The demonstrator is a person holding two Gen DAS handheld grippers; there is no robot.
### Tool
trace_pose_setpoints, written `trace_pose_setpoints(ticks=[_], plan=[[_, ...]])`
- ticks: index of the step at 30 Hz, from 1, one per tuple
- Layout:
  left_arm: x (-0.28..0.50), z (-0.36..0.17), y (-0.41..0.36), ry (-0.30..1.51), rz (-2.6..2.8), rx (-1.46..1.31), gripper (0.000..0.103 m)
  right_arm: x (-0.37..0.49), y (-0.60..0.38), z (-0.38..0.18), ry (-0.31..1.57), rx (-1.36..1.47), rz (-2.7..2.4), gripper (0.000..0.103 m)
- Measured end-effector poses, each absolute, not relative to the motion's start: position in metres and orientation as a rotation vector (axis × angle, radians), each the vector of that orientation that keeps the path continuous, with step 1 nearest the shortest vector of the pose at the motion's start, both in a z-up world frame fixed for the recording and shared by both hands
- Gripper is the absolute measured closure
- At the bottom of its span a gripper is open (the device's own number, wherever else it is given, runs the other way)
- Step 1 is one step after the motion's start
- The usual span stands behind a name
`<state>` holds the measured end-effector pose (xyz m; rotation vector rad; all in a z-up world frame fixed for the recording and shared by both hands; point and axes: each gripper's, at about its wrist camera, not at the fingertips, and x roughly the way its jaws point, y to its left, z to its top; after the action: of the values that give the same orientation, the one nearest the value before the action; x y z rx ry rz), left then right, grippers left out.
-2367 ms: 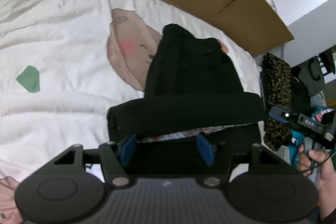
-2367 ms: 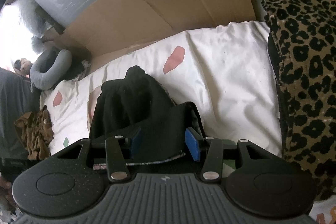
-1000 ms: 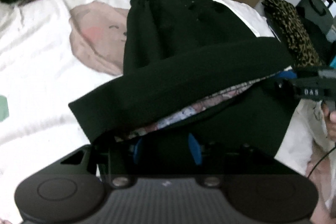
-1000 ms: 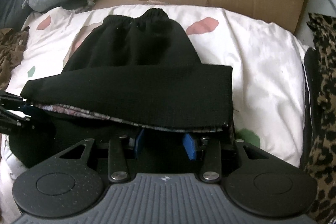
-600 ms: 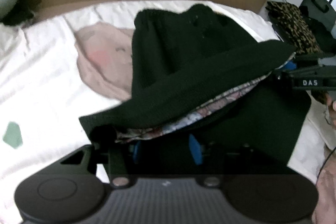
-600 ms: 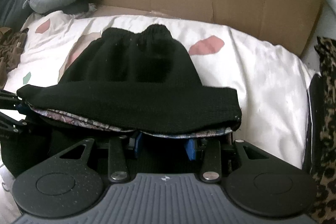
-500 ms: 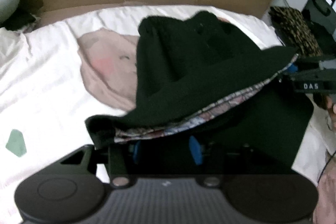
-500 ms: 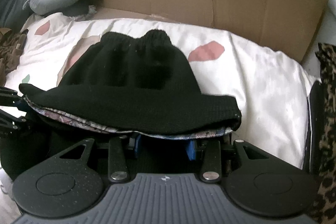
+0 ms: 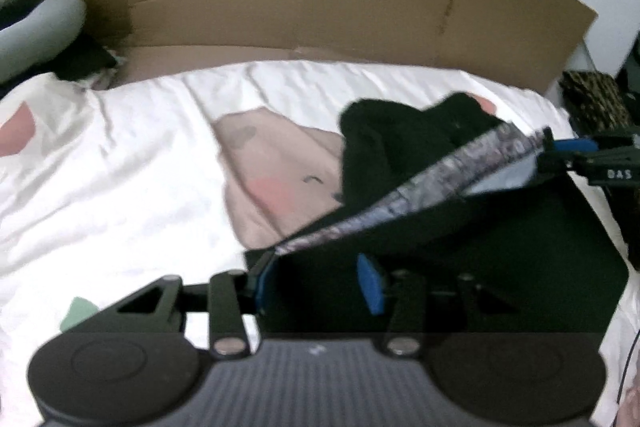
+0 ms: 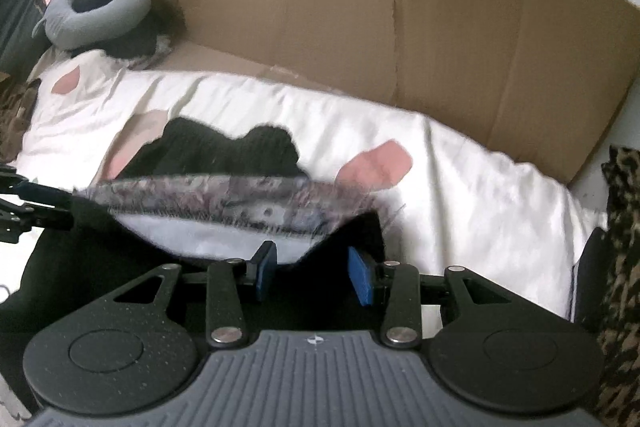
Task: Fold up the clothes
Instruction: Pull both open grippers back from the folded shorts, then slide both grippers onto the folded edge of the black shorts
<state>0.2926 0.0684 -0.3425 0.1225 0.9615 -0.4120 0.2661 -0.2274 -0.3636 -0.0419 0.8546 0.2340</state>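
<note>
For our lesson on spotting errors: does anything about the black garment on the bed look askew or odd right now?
Yes. The black garment is lifted at one edge by the left gripper and right gripper, its patterned lining turned outward. The far part lies bunched on the white bedsheet.

Since a moment ago, both claws have lifted the near edge of the black garment (image 10: 224,151) higher. Its folded black band no longer faces the cameras; the patterned lining (image 10: 224,197) now shows, and more of the bed sheet (image 9: 120,163) is exposed.
</note>
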Motion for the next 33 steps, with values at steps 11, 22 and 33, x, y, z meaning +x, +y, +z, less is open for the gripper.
trace_pose_setpoints(ticks=[11, 22, 33], plan=[[0.294, -0.337, 0.092, 0.948, -0.391, 0.067, 0.056, 0.263, -0.263, -0.351, 0.809, 0.036, 0.160, 0.057], [0.296, -0.355, 0.098, 1.000, -0.410, 0.022, 0.056, 0.242, -0.295, -0.345, 0.806, 0.113, 0.163, 0.057], [0.306, -0.366, 0.103, 1.026, -0.432, -0.046, 0.075, 0.267, -0.269, -0.376, 0.872, 0.103, 0.247, 0.057]])
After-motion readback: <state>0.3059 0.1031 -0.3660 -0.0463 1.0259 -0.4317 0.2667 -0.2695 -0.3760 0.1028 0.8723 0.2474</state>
